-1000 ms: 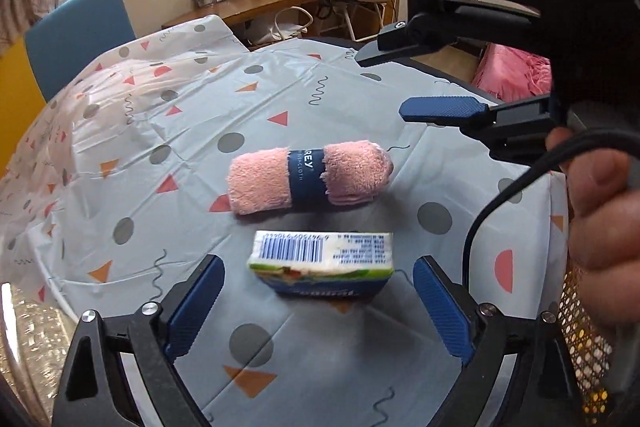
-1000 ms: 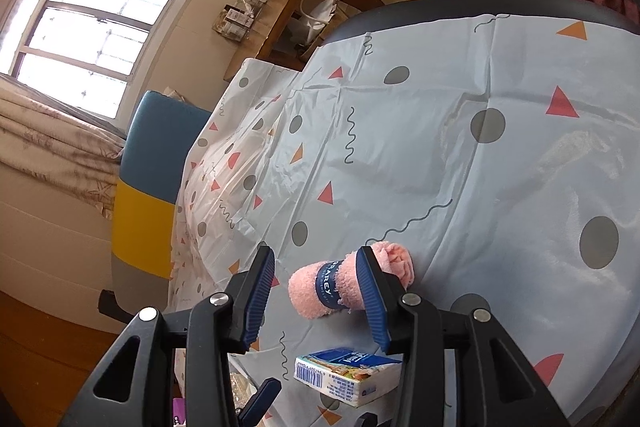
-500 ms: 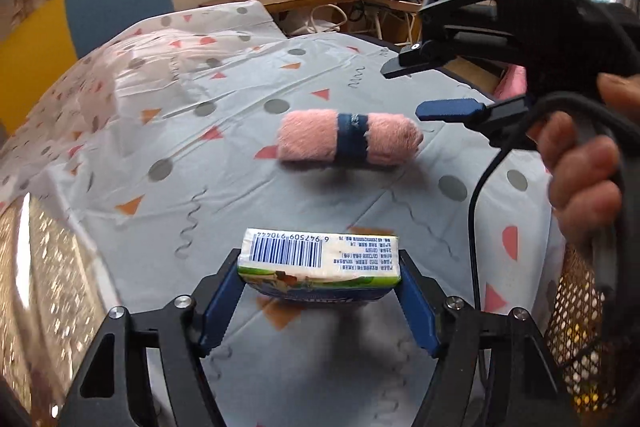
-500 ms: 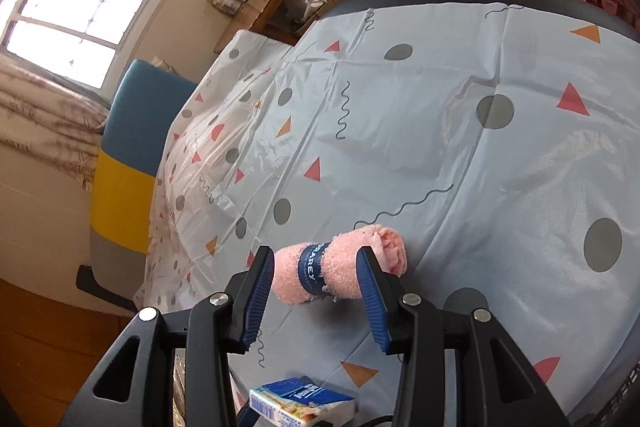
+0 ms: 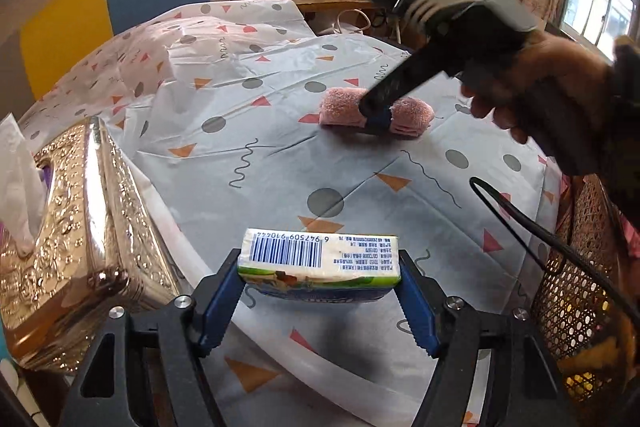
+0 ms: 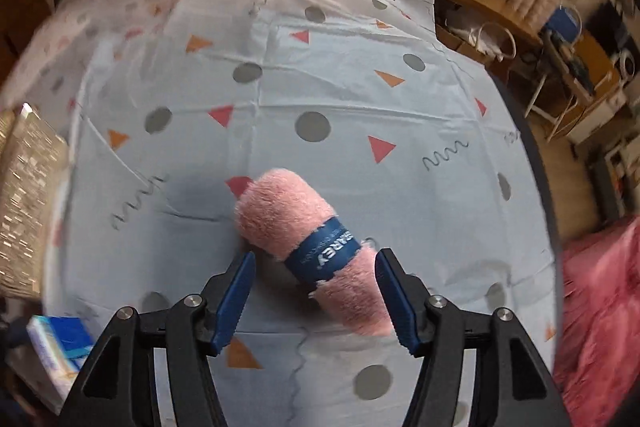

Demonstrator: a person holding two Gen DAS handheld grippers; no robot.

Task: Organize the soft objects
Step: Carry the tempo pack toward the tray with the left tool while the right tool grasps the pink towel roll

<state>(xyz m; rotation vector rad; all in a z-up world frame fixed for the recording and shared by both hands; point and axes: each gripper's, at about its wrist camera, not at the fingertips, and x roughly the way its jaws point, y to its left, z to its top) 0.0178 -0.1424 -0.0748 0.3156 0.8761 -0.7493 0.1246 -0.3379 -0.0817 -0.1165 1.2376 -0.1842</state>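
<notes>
My left gripper (image 5: 320,293) is shut on a small tissue pack (image 5: 319,264) with a barcode on top and holds it above the table's near edge. The pack also shows at the lower left of the right wrist view (image 6: 56,353). A rolled pink towel (image 6: 308,247) with a blue band lies on the patterned tablecloth (image 6: 340,99). My right gripper (image 6: 314,293) is open, its blue pads either side of the towel's near end. In the left wrist view the right gripper (image 5: 378,111) reaches down onto the towel (image 5: 412,111).
A gold embossed tissue box (image 5: 68,227) stands at the left, close to my left gripper. A woven basket (image 5: 576,283) sits at the right table edge. A blue and yellow chair (image 5: 120,3) stands behind the table.
My left gripper lifted the tissue pack and drew back toward the gold box. My right gripper swung down over the pink towel and now straddles it.
</notes>
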